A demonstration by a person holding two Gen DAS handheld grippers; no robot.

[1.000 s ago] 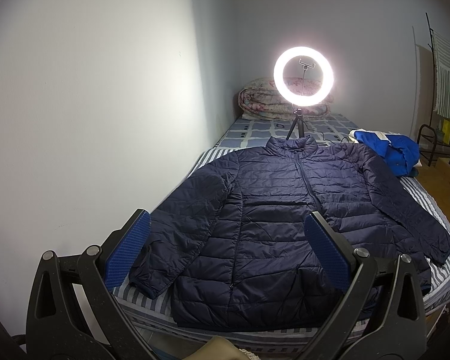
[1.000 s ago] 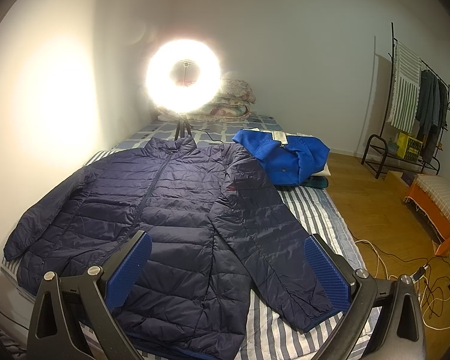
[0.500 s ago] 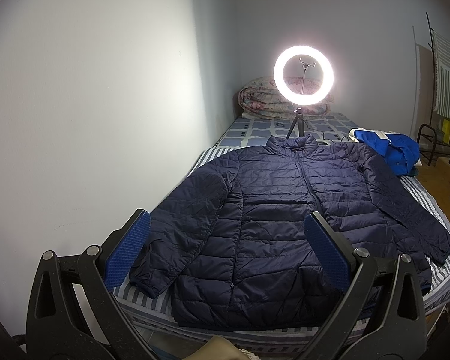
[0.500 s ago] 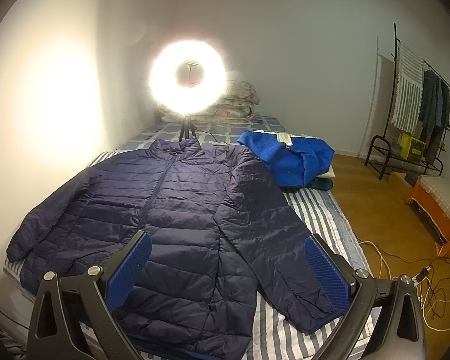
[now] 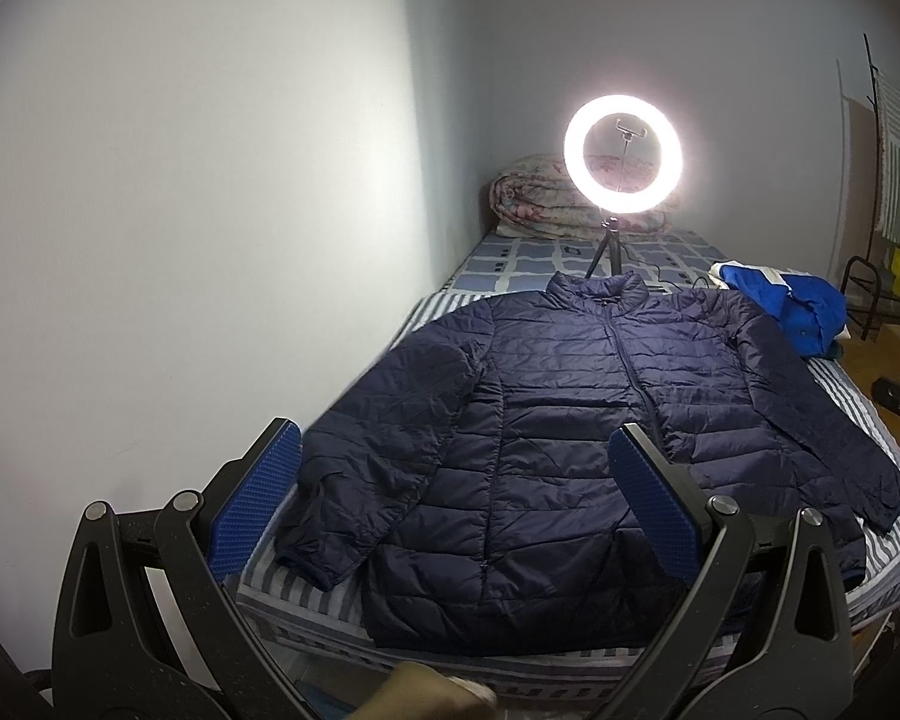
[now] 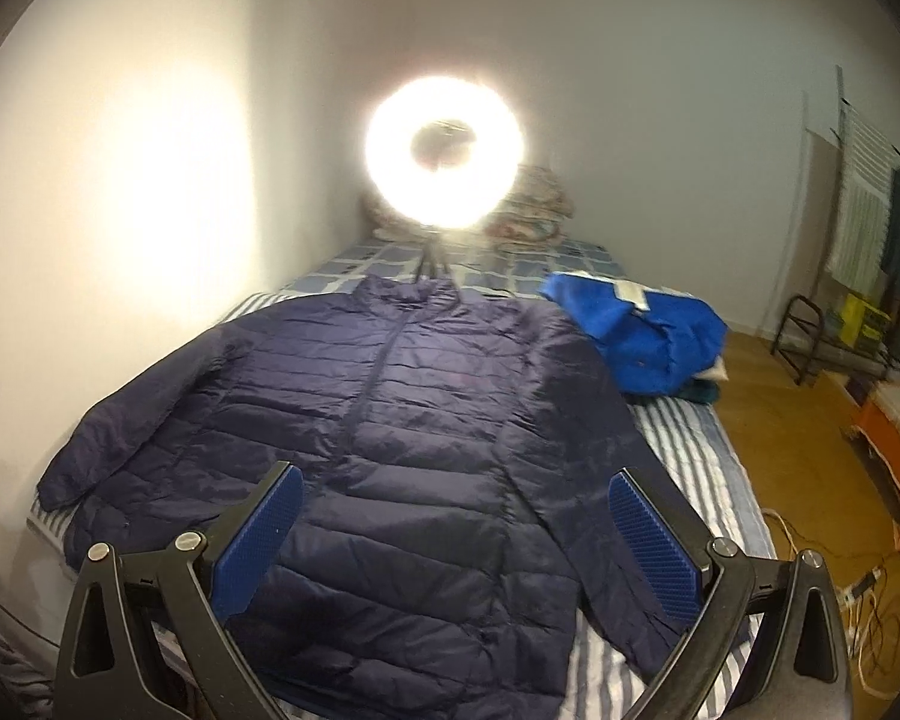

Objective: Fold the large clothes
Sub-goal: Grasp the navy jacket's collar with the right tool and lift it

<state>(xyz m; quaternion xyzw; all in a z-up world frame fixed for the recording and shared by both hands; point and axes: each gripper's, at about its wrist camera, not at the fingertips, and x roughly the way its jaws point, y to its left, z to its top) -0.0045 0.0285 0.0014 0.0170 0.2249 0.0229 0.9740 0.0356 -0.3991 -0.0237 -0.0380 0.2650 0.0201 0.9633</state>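
Navy puffer jacket (image 5: 582, 438) is lying flat, front up, zipped, sleeves spread, on the striped bed (image 5: 870, 414), collar twd the ring light (image 5: 623, 155). Left gripper (image 5: 450, 501) is hovering above the near hem, pointing fwd & slightly down, jaws spread wide, holding nothing. Right gripper (image 6: 456, 537) is hovering over the jacket's lower front, w/ its fingers also wide apart & empty. Blue garment (image 6: 642, 336) is sitting just beside the jacket's right shoulder. Right view is blurred.

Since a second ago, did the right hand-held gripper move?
Yes. The right hand-held gripper swung right: the ring light and navy jacket sit further right in its view.
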